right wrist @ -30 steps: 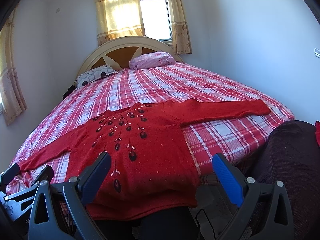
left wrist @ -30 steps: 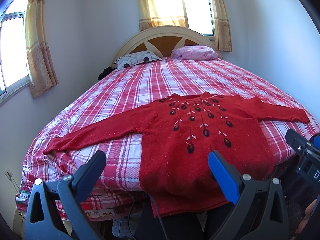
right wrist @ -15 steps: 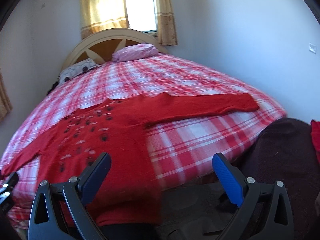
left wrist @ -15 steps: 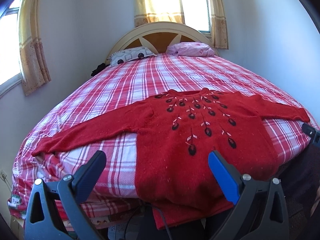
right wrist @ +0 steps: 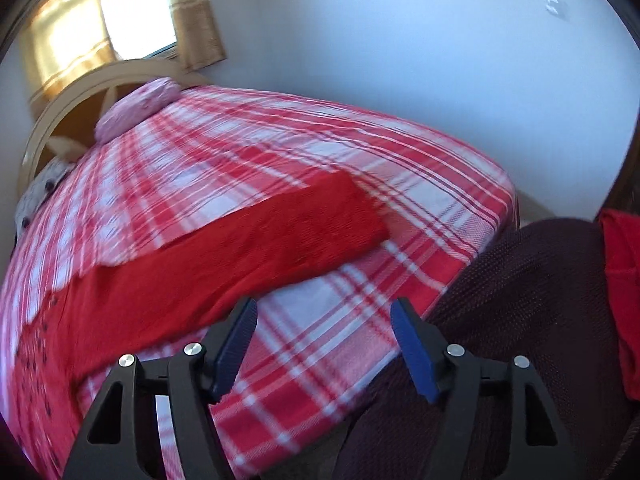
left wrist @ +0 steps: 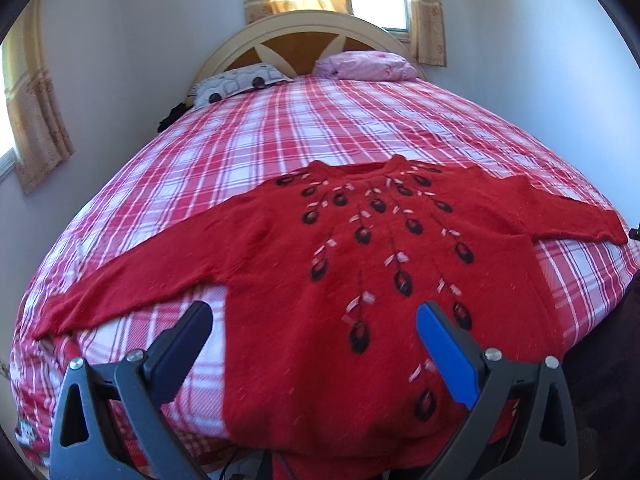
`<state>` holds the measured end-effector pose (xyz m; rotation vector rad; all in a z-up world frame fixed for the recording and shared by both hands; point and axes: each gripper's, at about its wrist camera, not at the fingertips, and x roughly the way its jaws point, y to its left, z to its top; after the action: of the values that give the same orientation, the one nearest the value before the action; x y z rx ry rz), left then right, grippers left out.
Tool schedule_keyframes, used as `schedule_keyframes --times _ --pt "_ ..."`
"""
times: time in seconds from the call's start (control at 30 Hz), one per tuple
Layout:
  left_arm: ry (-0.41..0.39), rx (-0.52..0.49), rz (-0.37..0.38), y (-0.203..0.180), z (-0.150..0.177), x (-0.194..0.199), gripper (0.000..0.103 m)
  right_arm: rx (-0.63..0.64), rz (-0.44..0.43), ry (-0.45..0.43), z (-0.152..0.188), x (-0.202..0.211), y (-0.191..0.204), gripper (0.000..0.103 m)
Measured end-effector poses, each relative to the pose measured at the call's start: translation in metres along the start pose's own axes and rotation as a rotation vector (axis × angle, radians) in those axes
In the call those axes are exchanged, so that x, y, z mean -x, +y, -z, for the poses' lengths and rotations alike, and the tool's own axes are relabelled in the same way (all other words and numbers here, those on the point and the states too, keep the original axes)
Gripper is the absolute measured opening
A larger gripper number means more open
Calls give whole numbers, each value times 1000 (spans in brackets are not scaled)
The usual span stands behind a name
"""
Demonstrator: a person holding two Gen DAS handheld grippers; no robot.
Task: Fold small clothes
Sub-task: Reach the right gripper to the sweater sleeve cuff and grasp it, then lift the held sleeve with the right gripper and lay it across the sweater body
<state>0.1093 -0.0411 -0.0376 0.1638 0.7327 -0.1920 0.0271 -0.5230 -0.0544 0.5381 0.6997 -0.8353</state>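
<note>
- Since nothing is folded yet, start w/ the sleeves: take the right sleeve [right wrist: 280, 236] near its cuff and carry it across onto the chest.
- Grab close to the cuff end, not mid-sleeve, so the knit doesn't sag or double up.
- Pinch the knit only. Easy to catch the checked bedsheet [right wrist: 360, 152] underneath too, so come in shallow.
- Lift just enough to clear the bed, then lay flat. No dragging, or the sweater [left wrist: 360, 260] skews.
- Sweater lies face-up, spread flat near the foot of the bed, both sleeves out to the sides, hem hanging a bit over the edge.
- Right gripper [right wrist: 324, 320]: held low, just past the sleeve's near edge, over bare sheet, tilted hard to one side. Fingers apart w/ a moderate gap, nothing between them. View is blurred.
- Left gripper [left wrist: 314, 322]: level, pointed up the bed over the lower body of the sweater. Fingers spread wide, gripping nothing. Can't tell if touching the knit.
- Dark cloth [right wrist: 540, 300] sits at the bed's right corner w/ another red garment [right wrist: 624, 300] on it. Keep clear of both.
- Probably best to keep the left one ready to pin the body while the sleeve comes over.
</note>
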Motion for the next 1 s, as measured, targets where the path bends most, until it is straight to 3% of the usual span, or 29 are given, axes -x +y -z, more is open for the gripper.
schedule_keyframes --times 0.23,0.5,0.6,0.67,0.73,0.83,0.9,1.0 --pt "16 -35 62 -40 -35 -30 103 -122 -21 5 -31 -45 -33 69" --pt "62 -64 85 -73 -44 -55 103 -78 20 85 -50 -99 -24 62" --pt "85 -73 84 -75 -41 -62 103 -28 35 51 -49 -99 -19 60" --pt "91 -68 77 -77 -42 -66 103 1 20 45 -47 -98 -16 52" --pt "98 -58 80 -77 -44 -70 103 13 -12 48 -47 -96 -15 35" --pt "102 -56 79 -76 -42 -72 103 55 -32 63 -47 -94 -10 17" --pt "100 -50 73 -72 -39 -70 103 67 -43 78 -49 -91 -8 10" --pt "103 -28 72 -64 -37 -70 103 23 -58 68 -53 -83 -8 9"
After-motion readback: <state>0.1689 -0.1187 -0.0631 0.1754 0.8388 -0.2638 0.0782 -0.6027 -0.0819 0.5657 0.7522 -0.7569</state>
